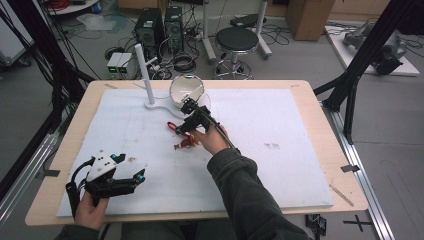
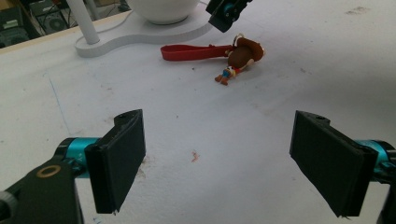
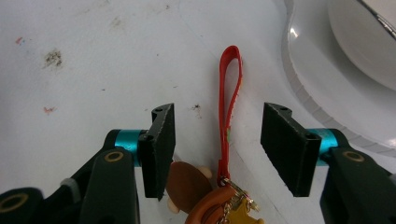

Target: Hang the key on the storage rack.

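A small cowboy figure keychain (image 2: pixel 240 56) with a brown hat lies on the white mat, its red strap (image 2: pixel 189 52) stretched toward the white stand. In the right gripper view the red strap (image 3: pixel 229 107) runs up between my open jaws, and the figure's hat (image 3: pixel 212 200) sits at the bottom edge. My right gripper (image 1: pixel 186 116) (image 3: pixel 217 149) hovers open just over the strap. My left gripper (image 1: pixel 129 167) (image 2: pixel 217 161) rests open near the front left of the mat, nothing between its pads, pointing toward the keychain.
A white stand (image 1: pixel 152 104) with an upright post (image 1: pixel 144 70) and a round bowl-like dish (image 1: pixel 186 90) sits at the mat's back centre, just beyond the right gripper. The white mat (image 1: pixel 280 125) covers a wooden table (image 1: pixel 325 130). A stool (image 1: pixel 236 42) and cables lie behind.
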Demonstrator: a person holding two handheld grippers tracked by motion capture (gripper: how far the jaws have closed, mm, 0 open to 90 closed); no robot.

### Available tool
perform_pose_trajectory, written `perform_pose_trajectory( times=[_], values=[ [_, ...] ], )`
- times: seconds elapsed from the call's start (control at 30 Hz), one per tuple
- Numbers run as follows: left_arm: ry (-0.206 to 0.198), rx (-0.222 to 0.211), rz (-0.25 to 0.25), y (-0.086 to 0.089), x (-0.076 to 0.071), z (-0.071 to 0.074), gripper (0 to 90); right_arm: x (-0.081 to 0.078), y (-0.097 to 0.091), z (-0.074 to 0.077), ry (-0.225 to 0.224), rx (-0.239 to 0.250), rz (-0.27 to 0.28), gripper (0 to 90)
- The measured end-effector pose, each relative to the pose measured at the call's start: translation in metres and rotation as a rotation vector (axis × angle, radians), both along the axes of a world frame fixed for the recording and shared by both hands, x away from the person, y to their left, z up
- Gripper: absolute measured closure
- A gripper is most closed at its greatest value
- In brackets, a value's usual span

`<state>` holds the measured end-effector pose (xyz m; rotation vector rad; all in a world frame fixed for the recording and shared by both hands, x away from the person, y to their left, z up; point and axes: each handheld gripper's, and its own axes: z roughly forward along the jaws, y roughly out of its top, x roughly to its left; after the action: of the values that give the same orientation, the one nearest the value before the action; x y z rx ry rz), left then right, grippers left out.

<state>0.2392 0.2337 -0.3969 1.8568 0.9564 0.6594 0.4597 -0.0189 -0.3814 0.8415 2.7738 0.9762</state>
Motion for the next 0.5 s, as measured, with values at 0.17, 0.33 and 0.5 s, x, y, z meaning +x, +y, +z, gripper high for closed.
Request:
perform_pose_trajectory(
  times=[0.17, 0.33, 0.5],
  values=[
    [0.0, 0.0, -0.001, 0.0, 0.0, 0.0, 18.7, 0.0, 0.002, -0.009, 0.018, -0.002, -0.013, 49.0],
    [-0.001, 0.001, -0.001, 0.0, 0.0, 0.0, 18.7, 0.001, 0.004, -0.015, 0.028, -0.024, -0.008, 51.8],
    [0.0, 0.003, -0.003, 0.0, 0.0, 0.0, 18.7, 0.004, 0.004, -0.018, 0.034, -0.031, -0.01, 54.5]
  ],
)
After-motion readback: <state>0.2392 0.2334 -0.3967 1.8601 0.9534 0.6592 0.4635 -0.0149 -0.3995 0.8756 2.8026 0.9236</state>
